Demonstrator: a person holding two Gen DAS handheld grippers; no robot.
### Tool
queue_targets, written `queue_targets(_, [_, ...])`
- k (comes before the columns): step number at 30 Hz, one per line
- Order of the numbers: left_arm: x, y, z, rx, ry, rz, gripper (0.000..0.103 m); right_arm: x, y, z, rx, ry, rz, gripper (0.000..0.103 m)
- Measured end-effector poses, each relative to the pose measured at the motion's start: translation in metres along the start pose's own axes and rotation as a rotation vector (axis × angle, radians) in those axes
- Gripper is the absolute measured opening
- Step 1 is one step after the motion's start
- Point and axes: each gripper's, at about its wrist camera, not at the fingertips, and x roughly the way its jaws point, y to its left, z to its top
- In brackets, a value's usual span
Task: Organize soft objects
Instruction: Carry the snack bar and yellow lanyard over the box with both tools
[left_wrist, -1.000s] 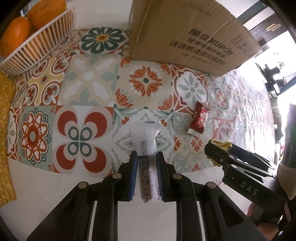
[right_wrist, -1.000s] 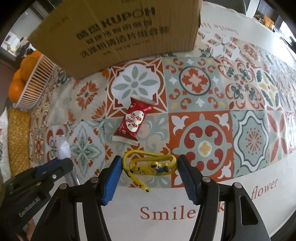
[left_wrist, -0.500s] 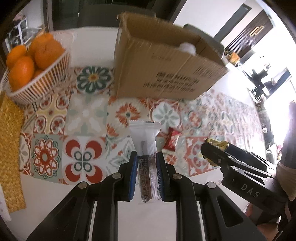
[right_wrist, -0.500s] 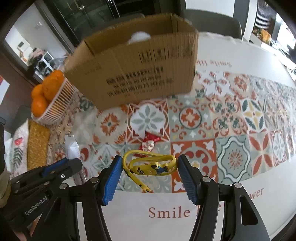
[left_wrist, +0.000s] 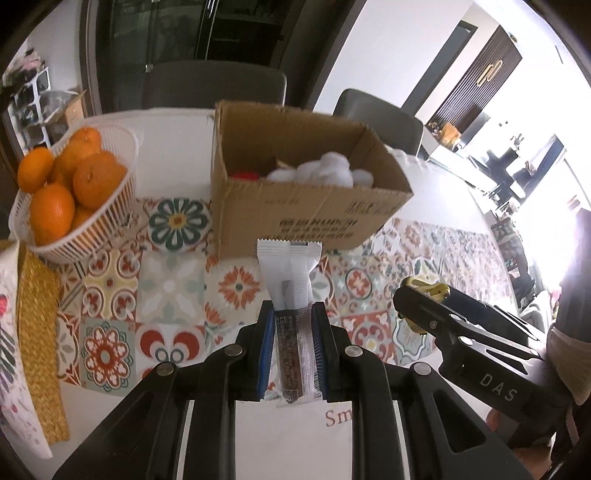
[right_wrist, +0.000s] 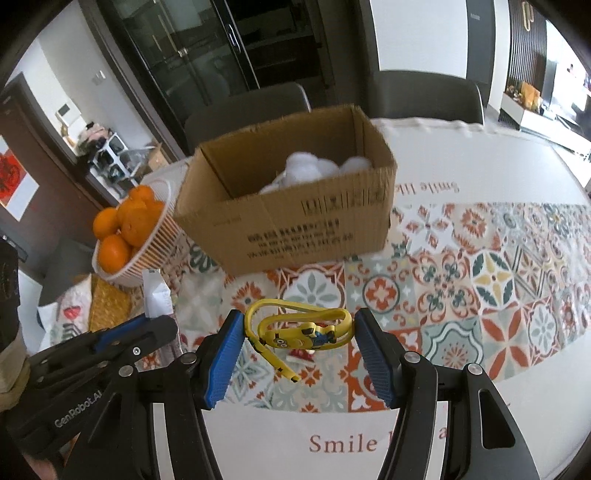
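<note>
Matt corrugated cardboard box (left_wrist: 295, 206), glossy plastic snack wrapper (left_wrist: 291, 295), rubbery yellow wristband (right_wrist: 303, 330), white plastic-ribbed basket (left_wrist: 85, 225).

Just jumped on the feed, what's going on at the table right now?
A person holds a gripper in each hand above the patterned tablecloth. The left gripper is shut on a white snack packet, and the right gripper clamps a yellow cartoon wristband. Both point toward the open cardboard box, which already holds white cotton balls. A red candy wrapper lies on the cloth below the wristband. A basket of oranges sits beside the box.
</note>
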Motion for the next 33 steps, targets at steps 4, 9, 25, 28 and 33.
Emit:
queue_targets(4, [-0.007,-0.006,0.011,0.015,-0.026,0.002,0.021,-0.008,0.000,0.010,0.001,-0.029,0.010,0.062])
queue_targets(9, [-0.014,-0.012,0.026,0.026,-0.056,0.005,0.021,-0.018,0.000,0.023,0.000,-0.068,0.023,0.062])
queue_targets(25, [-0.028,-0.027,0.083,0.062,-0.138,0.030,0.021,-0.037,0.003,0.080,-0.042,-0.165,0.053,0.062])
queue_targets(28, [-0.025,-0.029,0.092,0.072,-0.141,0.043,0.021,-0.034,0.001,0.091,-0.051,-0.166,0.050,0.062])
queue_targets(33, [-0.016,-0.028,0.108,0.078,-0.141,0.058,0.021,-0.024,-0.002,0.107,-0.058,-0.155,0.049,0.062])
